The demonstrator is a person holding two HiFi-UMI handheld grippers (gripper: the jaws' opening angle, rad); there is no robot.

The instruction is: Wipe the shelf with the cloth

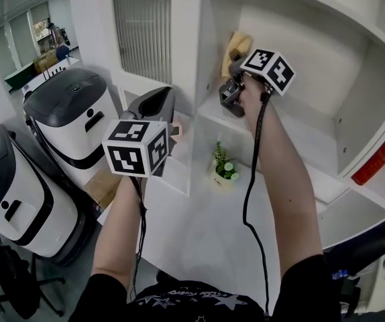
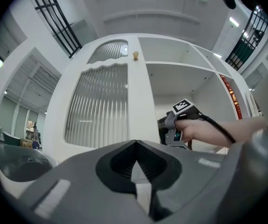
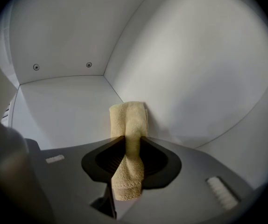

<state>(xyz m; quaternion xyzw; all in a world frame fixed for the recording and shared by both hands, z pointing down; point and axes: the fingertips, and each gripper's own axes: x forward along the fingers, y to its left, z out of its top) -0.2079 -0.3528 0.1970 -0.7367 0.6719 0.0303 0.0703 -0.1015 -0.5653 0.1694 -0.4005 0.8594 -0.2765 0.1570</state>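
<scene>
A pale yellow cloth is pinched between the jaws of my right gripper, its free end pressed against the white wall inside a shelf compartment. In the head view the cloth shows above the right gripper, which reaches into the upper shelf bay. My left gripper is held lower, in front of the cabinet's ribbed door, shut with nothing in it. In the left gripper view its jaws meet, and the right gripper shows beyond.
A small potted plant stands on the lower shelf. Two white and black machines stand on the floor at the left. A red strip runs along the shelf's right edge. A small knob sits on the door frame.
</scene>
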